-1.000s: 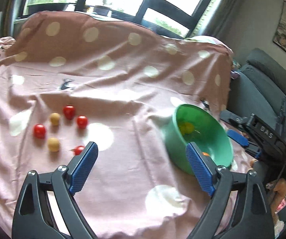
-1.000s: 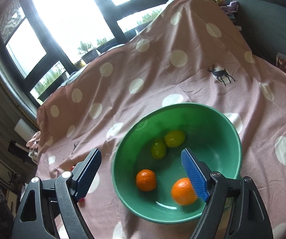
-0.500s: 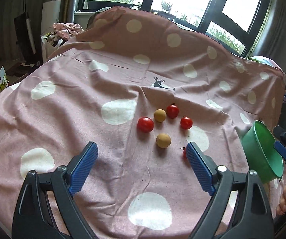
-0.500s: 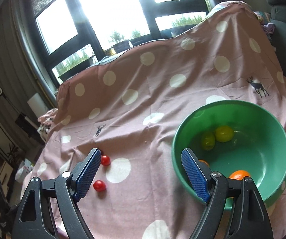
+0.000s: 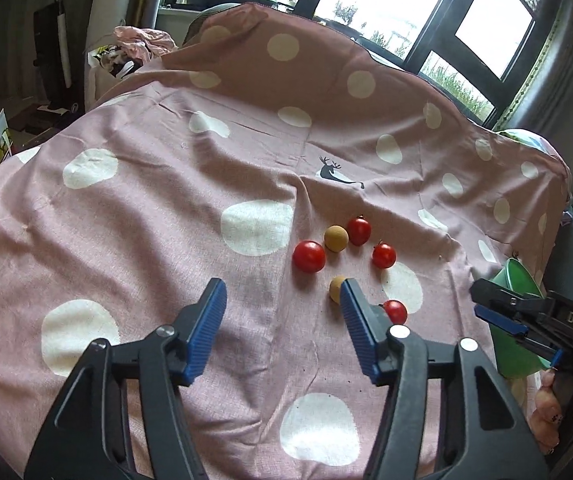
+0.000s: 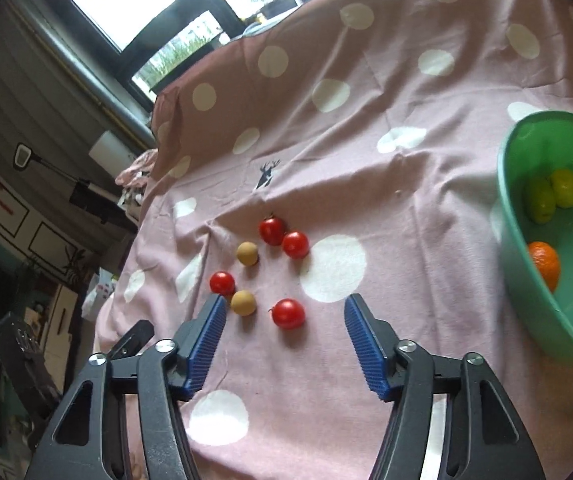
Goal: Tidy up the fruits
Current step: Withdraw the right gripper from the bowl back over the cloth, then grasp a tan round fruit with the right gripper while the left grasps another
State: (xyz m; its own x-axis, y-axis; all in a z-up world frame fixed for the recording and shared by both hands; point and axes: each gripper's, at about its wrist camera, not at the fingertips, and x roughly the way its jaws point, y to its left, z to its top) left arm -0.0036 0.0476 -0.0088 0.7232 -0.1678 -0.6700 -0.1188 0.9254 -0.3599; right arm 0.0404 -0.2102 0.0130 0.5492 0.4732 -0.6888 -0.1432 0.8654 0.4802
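Note:
Several red cherry tomatoes and two tan round fruits lie together on the pink dotted cloth. My left gripper hovers just short of them with its jaws closing on nothing. A tan fruit peeks out behind its right fingertip. My right gripper is also closing, and the nearest tomato lies on the cloth in the gap ahead of its untouched pads. A second tan fruit sits by its left fingertip. The green bowl at the right holds two oranges and two green citrus fruits.
The cloth rises into a draped hump at the back, below dark-framed windows. In the left wrist view the right gripper reaches in before the bowl, with a hand below it. Clutter and a bag stand off the left edge.
Both views have swung left, away from the bowl and onto the cluster of small fruit. The jaws of both grippers stand narrower than before.

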